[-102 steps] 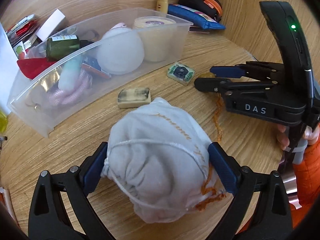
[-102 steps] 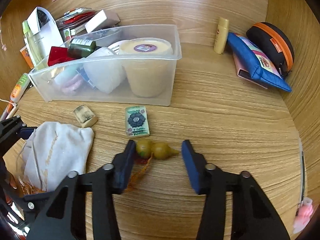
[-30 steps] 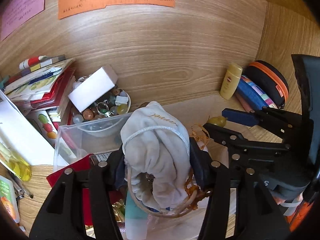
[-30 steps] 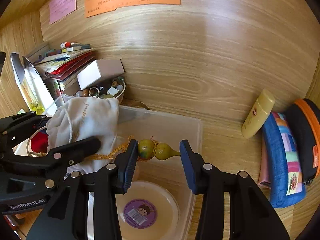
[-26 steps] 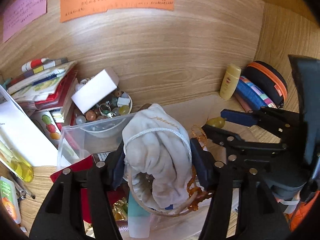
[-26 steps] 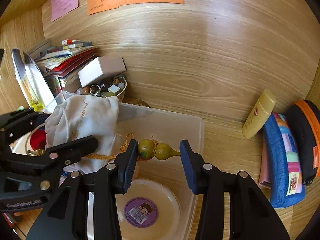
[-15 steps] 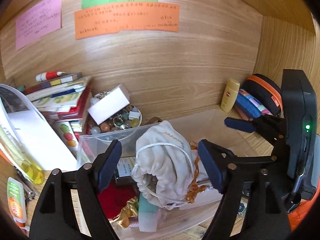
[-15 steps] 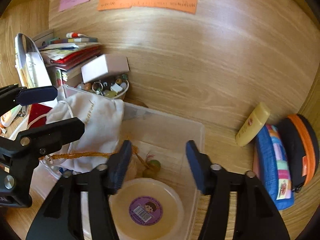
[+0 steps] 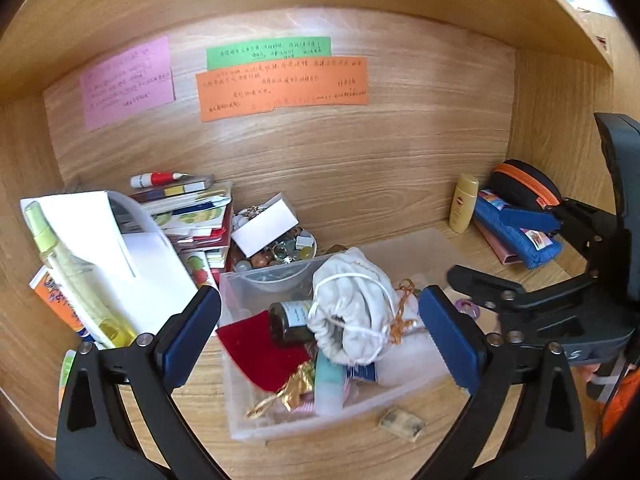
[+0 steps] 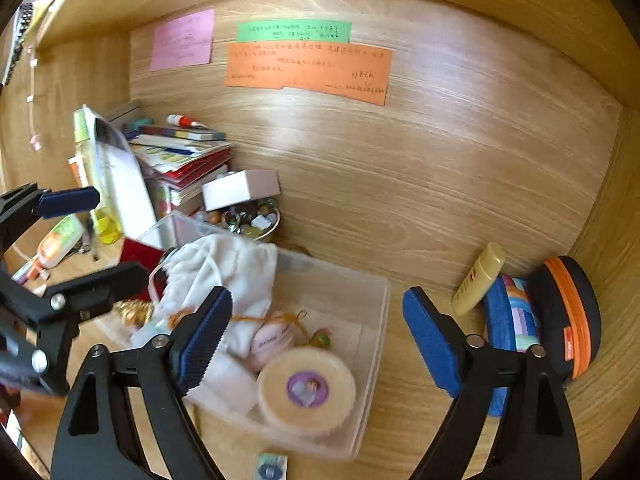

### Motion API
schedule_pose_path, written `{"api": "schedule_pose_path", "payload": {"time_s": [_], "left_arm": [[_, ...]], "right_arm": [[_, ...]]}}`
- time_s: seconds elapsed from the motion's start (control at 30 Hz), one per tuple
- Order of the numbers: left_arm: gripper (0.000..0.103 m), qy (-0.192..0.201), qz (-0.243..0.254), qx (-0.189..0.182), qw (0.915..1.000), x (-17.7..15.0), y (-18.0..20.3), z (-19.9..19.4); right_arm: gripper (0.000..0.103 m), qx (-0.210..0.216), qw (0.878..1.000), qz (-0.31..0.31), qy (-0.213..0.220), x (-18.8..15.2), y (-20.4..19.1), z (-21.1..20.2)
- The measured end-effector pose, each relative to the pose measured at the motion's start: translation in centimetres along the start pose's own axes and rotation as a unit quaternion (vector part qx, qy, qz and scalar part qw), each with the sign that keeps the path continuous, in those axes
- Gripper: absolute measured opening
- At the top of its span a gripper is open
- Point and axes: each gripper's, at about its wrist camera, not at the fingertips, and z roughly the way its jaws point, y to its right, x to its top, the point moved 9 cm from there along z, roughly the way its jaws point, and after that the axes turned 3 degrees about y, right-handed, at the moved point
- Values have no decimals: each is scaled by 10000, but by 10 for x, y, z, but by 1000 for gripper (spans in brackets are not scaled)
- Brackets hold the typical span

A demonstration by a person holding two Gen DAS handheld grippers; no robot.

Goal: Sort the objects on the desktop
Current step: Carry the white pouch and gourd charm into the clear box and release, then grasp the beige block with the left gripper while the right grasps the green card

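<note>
Left gripper (image 9: 320, 334) is opening, jaws standing wide, nothing pressed between the pads. The white drawstring pouch (image 9: 350, 312) is lying inside the clear plastic bin (image 9: 248, 412), seen between the spread pads but touching neither. In the bin, the pouch is resting against a dark glass bottle (image 9: 289, 322), with a red velvet cloth (image 9: 262, 350) on the bottle's far side from the pouch.

Right gripper (image 10: 316, 344) is also opening, jaws wide and holding nothing. The small gourd charm (image 10: 322, 339) with its orange cord is lying in the bin (image 10: 374, 364), beyond the gripper's pads and clear of them, just behind a round cream tub with a purple label (image 10: 306, 390) and beside a pink case (image 10: 272, 340). The pouch (image 10: 224, 268) is sitting at the bin's opposite end from the tub.

A small tile (image 10: 272, 468) is lying on the desk (image 10: 404, 432) just outside the bin's near wall.
</note>
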Motion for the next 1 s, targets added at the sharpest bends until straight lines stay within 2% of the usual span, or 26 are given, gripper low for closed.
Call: {"api": "schedule_pose_path", "payload": {"time_s": [0.2, 0.37, 0.67, 0.87, 1.0], "left_arm": [[101, 9, 70, 78, 9999, -14, -2, -18], [101, -211, 71, -54, 9997, -34, 1, -23], [101, -803, 66, -230, 9965, -84, 14, -15], [101, -1454, 177, -297, 9888, -127, 23, 4], [101, -1670, 271, -420, 9847, -139, 30, 12]], "right_arm": [[94, 83, 9999, 34, 75, -17, 1, -30], [94, -23, 9999, -103, -89, -41, 0, -39], [94, 34, 9976, -243, -645, -92, -7, -33], [94, 110, 9950, -331, -932, -118, -13, -22], [92, 253, 9930, -410, -1075, -129, -20, -12]]}}
